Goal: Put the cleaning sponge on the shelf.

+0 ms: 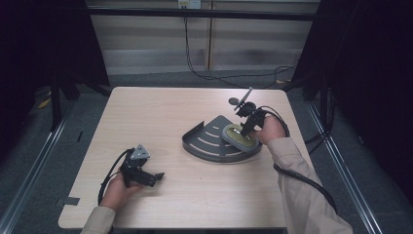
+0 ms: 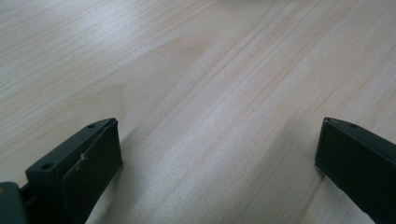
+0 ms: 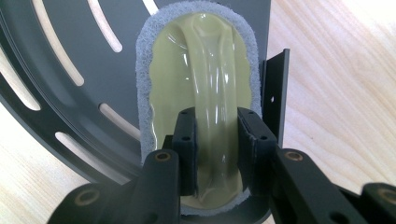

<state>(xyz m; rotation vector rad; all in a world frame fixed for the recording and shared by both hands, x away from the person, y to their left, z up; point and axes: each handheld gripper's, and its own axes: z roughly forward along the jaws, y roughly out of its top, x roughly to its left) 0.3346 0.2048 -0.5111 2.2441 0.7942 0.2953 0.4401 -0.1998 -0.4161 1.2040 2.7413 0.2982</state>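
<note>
- Right claw (image 3: 217, 154) is clenched on the yellow handle of a scrubber (image 3: 201, 70), jaws on either side of it
- The scrubber lies in a dark slotted rack (image 1: 207, 141) toward the desk's (image 1: 160, 112) right side
- Left claw (image 2: 217, 158) rests low over bare desk at the near left, jaws spread wide, gripping nothing

In front of you lies a pale, light-grained wooden table top (image 1: 160, 122) with rounded corners, standing on grey carpeted floor (image 1: 44, 146), with black curtains (image 1: 29, 48) to either side. Beyond its far edge you see a thin black cable (image 1: 214, 77) hanging down a beige panelled wall (image 1: 156, 39) and looping over the carpet. By the near left corner you have a small grey strip of tape (image 1: 71, 200) on the floor, just beside a long metal floor rail (image 1: 34, 156).
</note>
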